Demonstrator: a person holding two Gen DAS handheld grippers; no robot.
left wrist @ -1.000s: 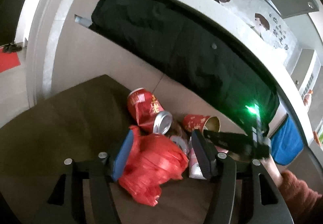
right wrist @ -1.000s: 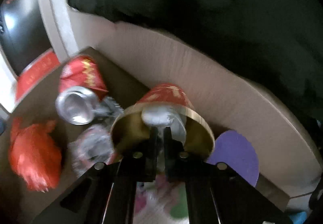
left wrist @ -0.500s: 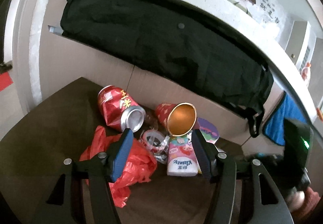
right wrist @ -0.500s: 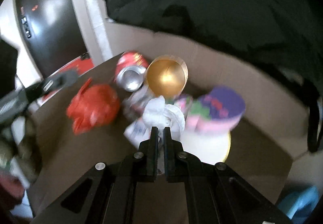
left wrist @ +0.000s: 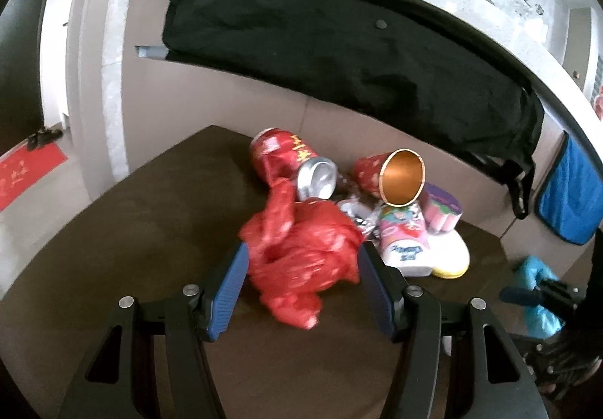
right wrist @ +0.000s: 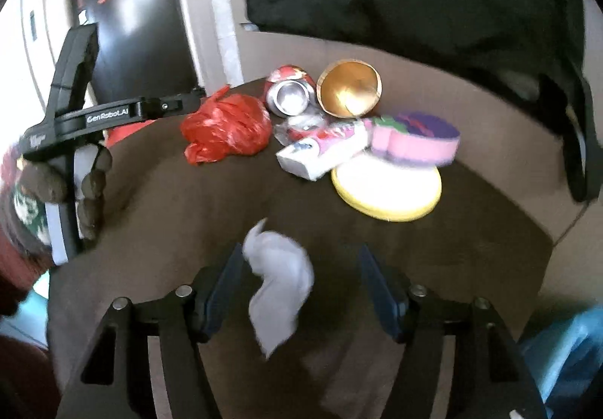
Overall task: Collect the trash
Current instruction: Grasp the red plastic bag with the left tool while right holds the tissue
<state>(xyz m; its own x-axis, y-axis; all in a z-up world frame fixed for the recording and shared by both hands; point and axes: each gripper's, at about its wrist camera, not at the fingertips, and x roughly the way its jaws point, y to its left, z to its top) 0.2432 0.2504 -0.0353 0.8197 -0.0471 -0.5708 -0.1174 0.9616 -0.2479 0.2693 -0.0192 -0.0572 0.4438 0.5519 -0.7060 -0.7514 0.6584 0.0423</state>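
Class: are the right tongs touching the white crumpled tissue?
Cannot tell. In the right wrist view the opening right tongs frame the blurred white tissue; its edge overlaps the left finger, and the right finger stands clear.

glossy plastic bag, metal can

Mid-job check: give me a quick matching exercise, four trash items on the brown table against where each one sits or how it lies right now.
Items:
1. red plastic bag
2. white tissue wad
3. red drink can
4. gold-lined paper cup

Places or states:
A. on its side, open mouth facing the cameras, resting on the pile
B. between the opening jaws of the right claw, not pinched
C. between the blue pads of the left claw
D. dented, on its side, silver end towards the cameras, behind the bag

Pairs: 1-C, 2-B, 3-D, 4-A
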